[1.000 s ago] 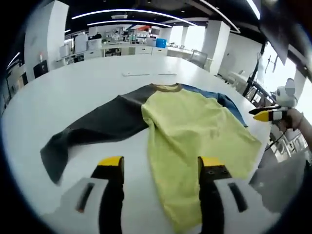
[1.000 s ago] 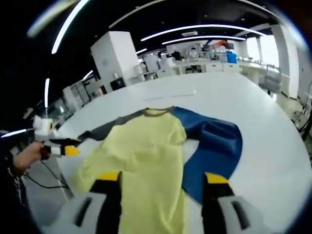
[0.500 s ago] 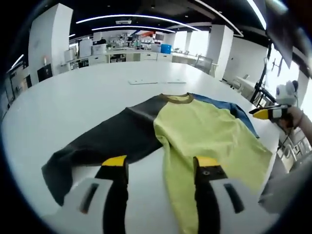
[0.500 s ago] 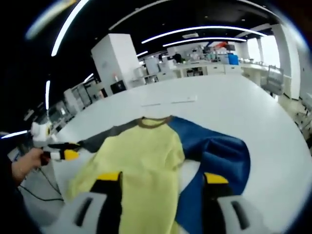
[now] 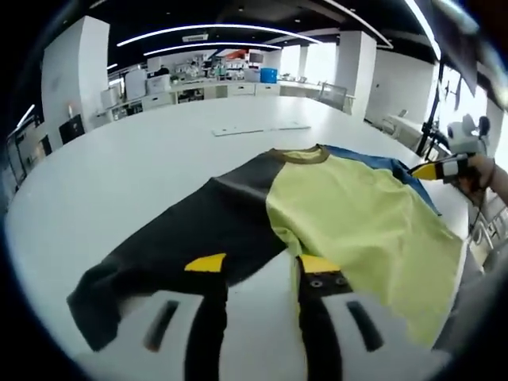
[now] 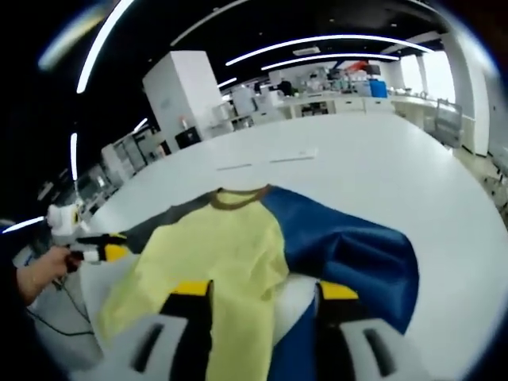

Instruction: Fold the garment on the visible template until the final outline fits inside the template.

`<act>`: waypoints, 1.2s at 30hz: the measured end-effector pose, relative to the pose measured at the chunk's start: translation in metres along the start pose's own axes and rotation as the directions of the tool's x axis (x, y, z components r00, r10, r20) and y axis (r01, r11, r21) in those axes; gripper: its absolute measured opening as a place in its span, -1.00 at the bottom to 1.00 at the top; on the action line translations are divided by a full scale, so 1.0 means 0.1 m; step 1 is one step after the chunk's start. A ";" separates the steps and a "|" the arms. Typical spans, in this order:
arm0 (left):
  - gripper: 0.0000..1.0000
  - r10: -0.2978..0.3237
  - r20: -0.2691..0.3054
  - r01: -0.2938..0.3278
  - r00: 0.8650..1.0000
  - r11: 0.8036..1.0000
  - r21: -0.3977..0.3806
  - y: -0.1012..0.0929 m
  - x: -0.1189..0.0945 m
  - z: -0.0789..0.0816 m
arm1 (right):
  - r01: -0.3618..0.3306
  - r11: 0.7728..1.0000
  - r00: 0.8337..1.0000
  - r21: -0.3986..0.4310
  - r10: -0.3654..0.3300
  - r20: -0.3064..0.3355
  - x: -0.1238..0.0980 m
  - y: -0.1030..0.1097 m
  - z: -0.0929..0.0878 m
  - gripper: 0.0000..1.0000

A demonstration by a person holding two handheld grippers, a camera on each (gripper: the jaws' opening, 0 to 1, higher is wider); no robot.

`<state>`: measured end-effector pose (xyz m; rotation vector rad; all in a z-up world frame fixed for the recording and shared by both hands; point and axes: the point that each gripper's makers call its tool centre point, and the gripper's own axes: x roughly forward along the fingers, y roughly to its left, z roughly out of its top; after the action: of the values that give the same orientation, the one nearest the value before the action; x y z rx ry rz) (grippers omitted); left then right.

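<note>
Garment [image 5: 333,214]: yellow body, black and blue sleeves, brown collar, spread flat on my white bench [image 5: 119,167]. No print or label I can read. Left tool [image 5: 254,266]: jaws apart, over black sleeve. Right tool [image 6: 258,290]: jaws apart, empty, over yellow hem.

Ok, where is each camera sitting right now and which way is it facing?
Left gripper view: rides the left hand-held gripper, low over the white table, facing the garment and its dark sleeve; the other gripper in a hand enters at right.
Right gripper view: rides the right hand-held gripper, facing the yellow body and blue sleeve; a hand at left.
Shared: garment, table, collar.
</note>
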<state>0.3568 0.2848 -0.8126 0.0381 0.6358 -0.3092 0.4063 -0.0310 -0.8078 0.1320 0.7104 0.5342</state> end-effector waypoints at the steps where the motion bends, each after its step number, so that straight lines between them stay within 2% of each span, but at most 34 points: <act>1: -0.43 -0.003 -0.002 0.003 1.000 1.000 0.006 0.00 0.03 0.00 | -0.001 1.000 1.000 0.005 0.001 -0.004 0.02 -0.01 0.00 -0.10; 8: -0.52 -0.016 -0.016 0.016 1.000 1.000 0.025 0.01 0.20 -0.03 | 0.008 1.000 1.000 0.010 -0.008 -0.019 0.15 -0.04 -0.03 -0.35; 12: -0.54 -0.024 -0.016 0.024 1.000 0.999 0.032 -0.01 0.25 -0.05 | 0.026 0.999 0.999 0.021 -0.026 -0.026 0.26 -0.12 -0.04 -0.40; 19: -0.60 -0.024 -0.024 0.026 0.999 0.998 0.054 0.04 0.34 -0.11 | 0.058 0.997 0.998 0.049 -0.057 -0.024 0.36 -0.15 -0.03 -0.50; 27: -0.64 -0.025 -0.012 0.026 1.000 0.994 0.103 0.02 0.37 -0.07 | 0.082 0.995 0.997 0.056 -0.081 -0.018 0.43 -0.18 0.00 -0.59; 30: -0.70 -0.023 -0.004 0.023 1.000 0.994 0.106 0.02 0.39 -0.06 | 0.100 0.994 0.995 0.035 -0.099 -0.020 0.46 -0.27 0.00 -0.69; 32: -0.88 -0.016 0.006 0.015 1.000 0.992 0.123 0.03 0.41 -0.06 | 0.101 0.994 0.995 0.033 -0.100 -0.021 0.42 -0.21 -0.01 -0.74; 34: -0.97 0.010 0.013 -0.013 1.000 0.981 0.192 0.07 0.42 -0.05 | 0.103 0.994 0.994 0.024 -0.103 -0.022 0.47 -0.28 0.00 -0.79; 36: -0.98 0.007 0.003 -0.008 1.000 0.979 0.205 0.03 0.43 -0.04 | 0.103 0.994 0.995 0.023 -0.103 -0.018 0.45 -0.25 0.00 -0.87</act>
<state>0.3884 0.2768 -0.8413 0.2381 0.5992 -0.3667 0.4453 -0.0289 -0.8416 0.1124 0.7364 0.4289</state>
